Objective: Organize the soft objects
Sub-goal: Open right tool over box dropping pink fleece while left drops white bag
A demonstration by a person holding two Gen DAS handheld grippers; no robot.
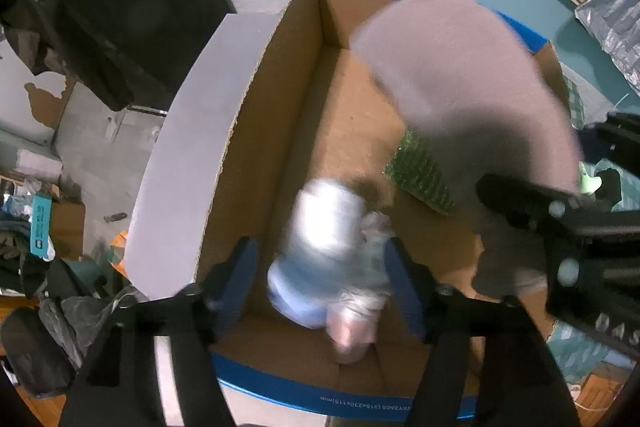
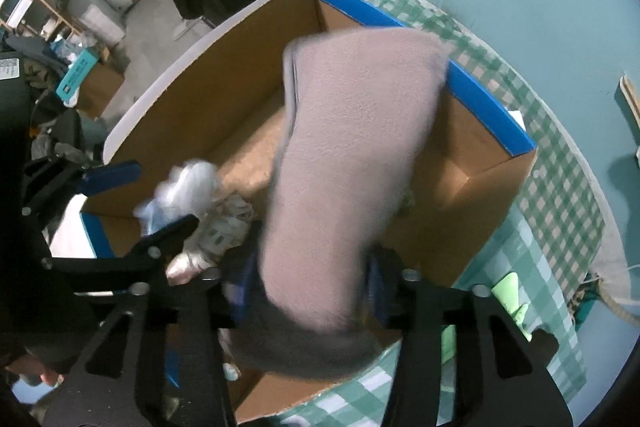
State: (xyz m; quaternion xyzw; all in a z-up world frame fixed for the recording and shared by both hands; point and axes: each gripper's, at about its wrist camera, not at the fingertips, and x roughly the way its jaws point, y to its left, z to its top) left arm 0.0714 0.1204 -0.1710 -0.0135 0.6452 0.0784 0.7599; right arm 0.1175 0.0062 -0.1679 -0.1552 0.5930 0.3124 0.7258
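Standing on checked tablecloth [image 2: 560,187], cardboard box [image 2: 224,75], perhaps teal-walled

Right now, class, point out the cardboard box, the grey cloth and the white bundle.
cardboard box [image 1: 280,83]: left wrist view, on its inner left wall.
grey cloth [image 2: 352,147]: right wrist view, on the middle of its fuzzy face.
white bundle [image 1: 324,227]: left wrist view, on its blurred pale upper part.

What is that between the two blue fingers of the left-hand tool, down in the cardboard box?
In the left wrist view, a crumpled pale-blue and white bundle lies between the fingers, inside the box.
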